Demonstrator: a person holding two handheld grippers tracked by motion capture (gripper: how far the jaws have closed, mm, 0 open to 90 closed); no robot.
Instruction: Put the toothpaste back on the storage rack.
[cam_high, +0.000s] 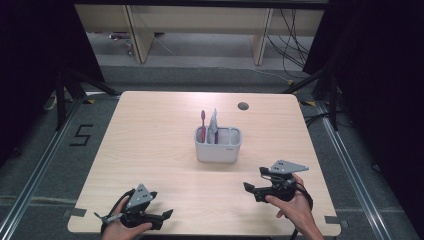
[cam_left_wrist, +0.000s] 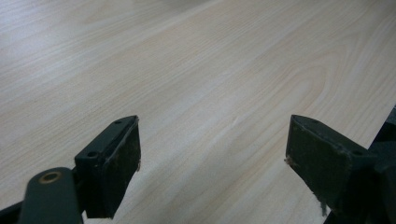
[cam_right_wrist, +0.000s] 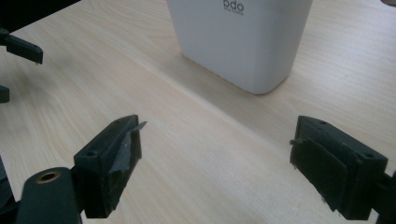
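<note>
A white holder (cam_high: 218, 145) stands near the middle of the light wooden table (cam_high: 150, 150), divided into compartments along its length. A pink toothbrush (cam_high: 203, 125) stands upright in its left compartment, and just beside it a grey-white tube (cam_high: 213, 126) leans in the next one; the compartments further to the right look empty, as far as the high view lets one tell.

The right gripper (cam_high: 251, 189) is held by the person's right hand (cam_high: 295, 205) near the table's front edge, to the right of the holder and nearer the person, well short of touching it. Its jaws are spread wide with nothing between them — in the right gripper view the gripper (cam_right_wrist: 215, 163) looks over bare wood toward the holder (cam_right_wrist: 243, 42), whose white wall with small grey lettering stands a little beyond the jaws.

The left gripper (cam_high: 167, 215) sits at the front left of the table in the person's left hand (cam_high: 122, 230), well apart from the holder. Its jaws are likewise spread apart and empty — the left gripper view shows the gripper (cam_left_wrist: 212, 158) over plain tabletop (cam_left_wrist: 210, 70).
</note>
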